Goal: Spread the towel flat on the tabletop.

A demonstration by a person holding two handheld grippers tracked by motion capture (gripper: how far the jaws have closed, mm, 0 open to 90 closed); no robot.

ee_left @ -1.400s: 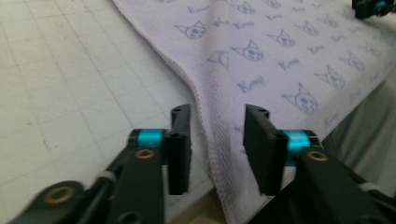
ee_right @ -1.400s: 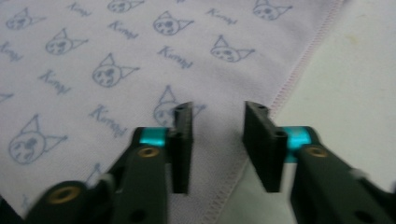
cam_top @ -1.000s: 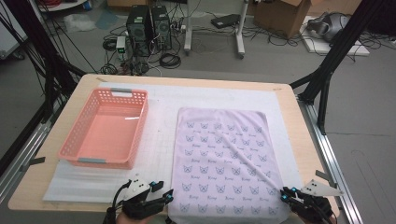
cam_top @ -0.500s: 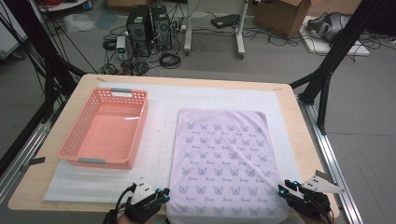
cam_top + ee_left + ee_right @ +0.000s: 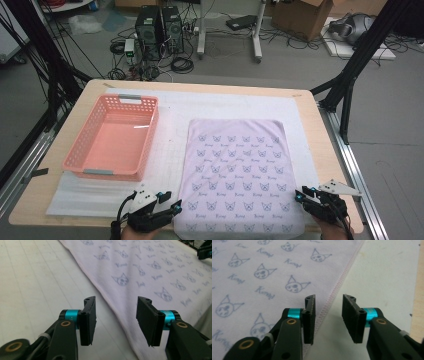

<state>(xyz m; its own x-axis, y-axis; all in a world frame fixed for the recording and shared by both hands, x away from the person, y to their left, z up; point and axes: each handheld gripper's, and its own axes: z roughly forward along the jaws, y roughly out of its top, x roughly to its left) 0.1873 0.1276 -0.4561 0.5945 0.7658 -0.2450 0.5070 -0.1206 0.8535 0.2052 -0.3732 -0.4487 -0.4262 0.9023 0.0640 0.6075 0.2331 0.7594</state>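
A pale lilac towel (image 5: 237,175) printed with cat faces lies flat on the white mat, its near edge at the table's front. My left gripper (image 5: 170,201) sits at the towel's near left corner. In the left gripper view the gripper (image 5: 116,307) stands open, its jaws just reopened, and the towel (image 5: 150,270) edge runs under the gap, untouched. My right gripper (image 5: 302,194) is at the near right corner. In the right gripper view the gripper (image 5: 328,305) is open, its jaws lately widened a little, above the towel (image 5: 262,270) hem, gripping nothing.
A pink plastic basket (image 5: 150,135) stands on the left of the white foam mat (image 5: 170,115), with nothing inside. The wooden table (image 5: 325,155) ends close to the right of the towel. Black frame posts, cables and computer towers stand on the floor beyond.
My right gripper has slid forward and left onto the towel's near right corner. The left gripper has stayed at the near left corner. The towel lies as before.
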